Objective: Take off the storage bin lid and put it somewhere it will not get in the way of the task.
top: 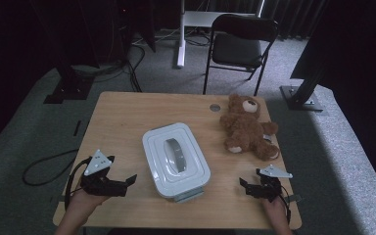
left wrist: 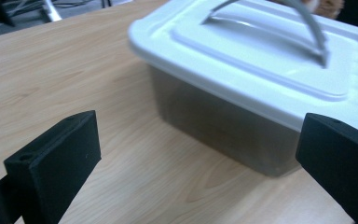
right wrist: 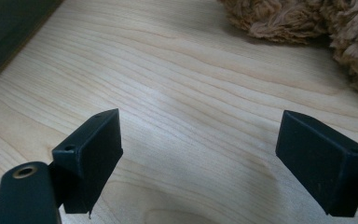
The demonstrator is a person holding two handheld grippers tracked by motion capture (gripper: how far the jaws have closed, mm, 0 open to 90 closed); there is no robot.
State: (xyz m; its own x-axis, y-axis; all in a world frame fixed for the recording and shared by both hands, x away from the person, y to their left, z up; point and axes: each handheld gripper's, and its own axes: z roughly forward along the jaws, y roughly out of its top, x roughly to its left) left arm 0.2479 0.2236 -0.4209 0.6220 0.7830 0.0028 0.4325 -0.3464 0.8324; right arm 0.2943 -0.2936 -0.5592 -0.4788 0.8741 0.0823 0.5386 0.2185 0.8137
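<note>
Sitting mid-counter, lidded plastic box [top: 176, 159], long axis running near-to-far, slightly skewed; grey handle [top: 176, 154] lies along it. Left claw [top: 127, 181] just beside its near-left corner, jaws apart. Right claw [top: 247, 187] jaws apart, empty. Teddy bear [top: 247, 128] far right on counter [top: 122, 117].

Your left hand [top: 81, 199] holds the black two-jaw left gripper [top: 127, 182] low at the near left, jaws spread wide and pointing right, while your right hand [top: 274, 208] holds the black two-jaw right gripper [top: 245, 187] at the near right, jaws likewise apart, pointing left.
</note>
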